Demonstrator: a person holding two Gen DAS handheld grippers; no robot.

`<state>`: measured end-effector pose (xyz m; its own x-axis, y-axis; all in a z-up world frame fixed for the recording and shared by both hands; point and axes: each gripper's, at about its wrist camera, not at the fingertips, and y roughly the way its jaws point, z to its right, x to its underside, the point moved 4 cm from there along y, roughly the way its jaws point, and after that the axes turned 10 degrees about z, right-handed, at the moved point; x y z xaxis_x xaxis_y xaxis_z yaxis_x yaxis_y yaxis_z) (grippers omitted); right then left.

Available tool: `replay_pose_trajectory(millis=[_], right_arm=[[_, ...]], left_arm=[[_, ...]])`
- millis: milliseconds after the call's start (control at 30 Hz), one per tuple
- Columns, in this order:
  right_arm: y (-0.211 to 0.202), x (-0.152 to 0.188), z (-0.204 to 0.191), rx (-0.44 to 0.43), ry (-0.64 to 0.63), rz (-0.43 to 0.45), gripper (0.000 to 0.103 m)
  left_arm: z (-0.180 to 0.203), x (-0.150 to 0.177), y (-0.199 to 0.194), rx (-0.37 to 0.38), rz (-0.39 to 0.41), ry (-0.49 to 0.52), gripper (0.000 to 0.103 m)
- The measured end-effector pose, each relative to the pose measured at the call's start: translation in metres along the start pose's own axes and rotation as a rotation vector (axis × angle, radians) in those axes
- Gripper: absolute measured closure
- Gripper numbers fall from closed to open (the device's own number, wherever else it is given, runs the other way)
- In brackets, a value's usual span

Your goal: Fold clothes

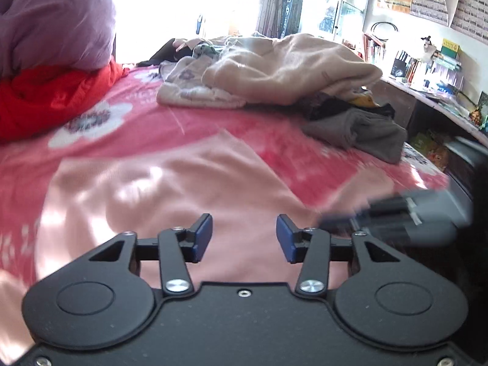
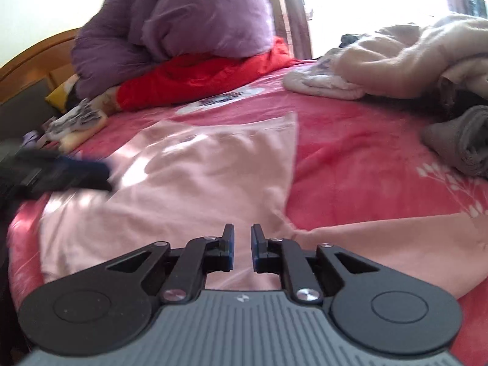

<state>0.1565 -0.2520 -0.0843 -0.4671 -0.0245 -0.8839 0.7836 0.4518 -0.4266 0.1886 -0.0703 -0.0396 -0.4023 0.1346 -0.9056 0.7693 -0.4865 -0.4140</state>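
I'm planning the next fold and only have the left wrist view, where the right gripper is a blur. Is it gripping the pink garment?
Observer: No. The right gripper hangs over the pink garment, its jaws a narrow gap apart with no cloth between them.
Operator: What lies past the red quilt, off my left edge?
Observer: A small patterned folded cloth lies on the bed beside the red quilt.
Operator: And behind that?
Observer: A wooden headboard.
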Motion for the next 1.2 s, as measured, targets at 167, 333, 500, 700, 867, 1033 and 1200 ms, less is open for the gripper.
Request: replay_pose_trajectory(millis=[167,333,500,700,867,1033,1200], right_arm=[[0.004,0.021,-0.029,0.009,-0.15,-0.099,0.087],[0.006,0.034,-0.031,0.006,-0.165,-0.135,0.087],[0.005,0.038,-0.033,-0.01,-0.173,-0.139,0.086],[0.004,0.04,-0.036,-0.017,-0.193,-0.138,0.084],[0.001,0.043,-0.04,-0.009,-0.23,-0.123,0.084],[-0.001,0.042,-0.041,-0.012,-0.246,-0.115,0.084],[-0.018,0.025,-0.04,-0.007,-0.241,-0.018,0.085]], left_arm=[[0.026,-0.006,0.102,0.014,-0.103,0.242,0.081],[0.007,-0.003,0.183,-0.039,-0.189,0.197,0.085],[-0.019,-0.031,0.216,-0.044,-0.222,-0.008,0.085],[-0.025,-0.05,0.222,-0.054,-0.236,-0.084,0.086],[-0.017,-0.04,0.242,-0.075,-0.279,-0.058,0.073],[-0.025,-0.058,0.233,-0.041,-0.211,-0.113,0.068],[-0.072,-0.069,0.151,-0.07,-0.098,-0.134,0.065]])
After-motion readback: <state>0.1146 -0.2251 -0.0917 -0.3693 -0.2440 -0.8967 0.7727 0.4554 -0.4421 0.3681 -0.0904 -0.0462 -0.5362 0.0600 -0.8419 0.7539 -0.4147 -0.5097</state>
